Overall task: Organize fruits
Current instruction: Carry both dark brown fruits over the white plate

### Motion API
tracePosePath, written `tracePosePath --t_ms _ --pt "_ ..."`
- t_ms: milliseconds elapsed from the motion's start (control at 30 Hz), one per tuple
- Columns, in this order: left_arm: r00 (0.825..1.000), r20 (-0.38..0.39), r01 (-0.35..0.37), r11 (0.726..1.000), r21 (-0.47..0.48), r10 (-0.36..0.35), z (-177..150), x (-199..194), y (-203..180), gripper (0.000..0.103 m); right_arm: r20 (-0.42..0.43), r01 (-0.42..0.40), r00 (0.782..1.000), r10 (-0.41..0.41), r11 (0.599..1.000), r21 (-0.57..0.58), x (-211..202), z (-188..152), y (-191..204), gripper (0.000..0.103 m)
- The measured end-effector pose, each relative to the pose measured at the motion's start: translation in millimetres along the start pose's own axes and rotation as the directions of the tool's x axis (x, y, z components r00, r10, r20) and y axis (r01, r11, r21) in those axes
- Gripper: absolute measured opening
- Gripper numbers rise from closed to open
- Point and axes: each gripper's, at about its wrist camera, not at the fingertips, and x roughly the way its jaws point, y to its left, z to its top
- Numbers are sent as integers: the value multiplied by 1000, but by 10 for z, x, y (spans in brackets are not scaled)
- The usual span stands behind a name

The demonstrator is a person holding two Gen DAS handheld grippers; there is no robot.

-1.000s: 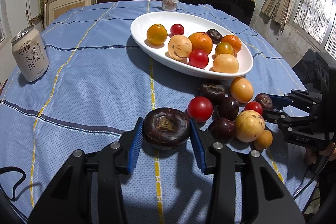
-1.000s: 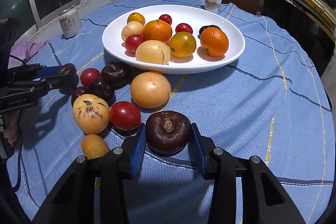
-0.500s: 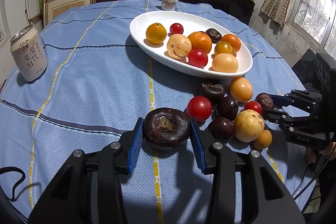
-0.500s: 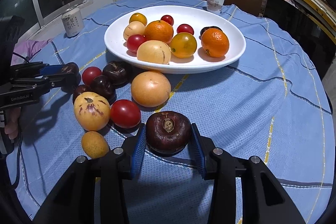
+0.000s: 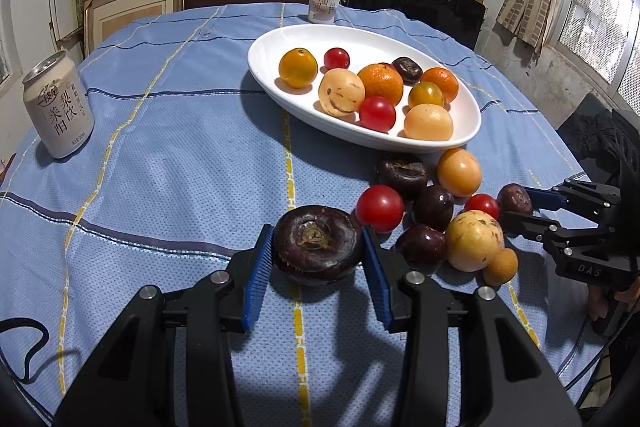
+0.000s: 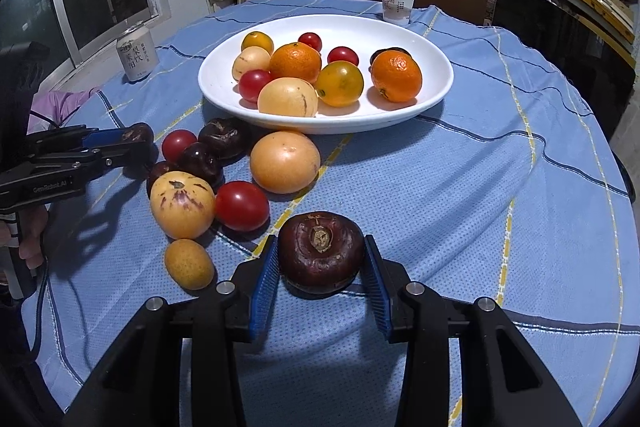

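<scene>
Each hand's tongs, left gripper (image 5: 316, 255) and right gripper (image 6: 320, 259), are clamped on a dark fruit (image 5: 317, 243) (one apiece (image 6: 321, 251)), held near the table's front edge, likely bound for the white bowl (image 6: 432, 99).

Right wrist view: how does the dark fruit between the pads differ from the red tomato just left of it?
Colour: the dark fruit is maroon-brown, the red tomato glossy red. Surface: the dark fruit is flattened with a rough tan scar on top; the tomato is smooth and round. State: the dark fruit sits clamped in the right gripper; the tomato lies free on the tablecloth beside other fruit. Both are outside the white bowl.
</scene>
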Motion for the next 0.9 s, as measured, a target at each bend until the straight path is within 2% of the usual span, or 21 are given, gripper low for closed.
tracePosePath --t_ms 300,500,733,900 --pt "1000 25 -7 1000 14 7 4 -63 -21 42 29 -16 999 15 999 29 -125 -53 3 42" --pt "999 37 -28 997 68 26 31 -184 -140 42 67 -30 997 28 999 38 -319 -2 38 42" --pt "996 90 -19 995 93 10 294 -465 -284 42 176 -67 983 59 997 40 -683 211 108 42" --pt "994 113 -22 992 120 9 597 -504 -381 42 214 -67 975 56 997 44 -752 484 65 42"
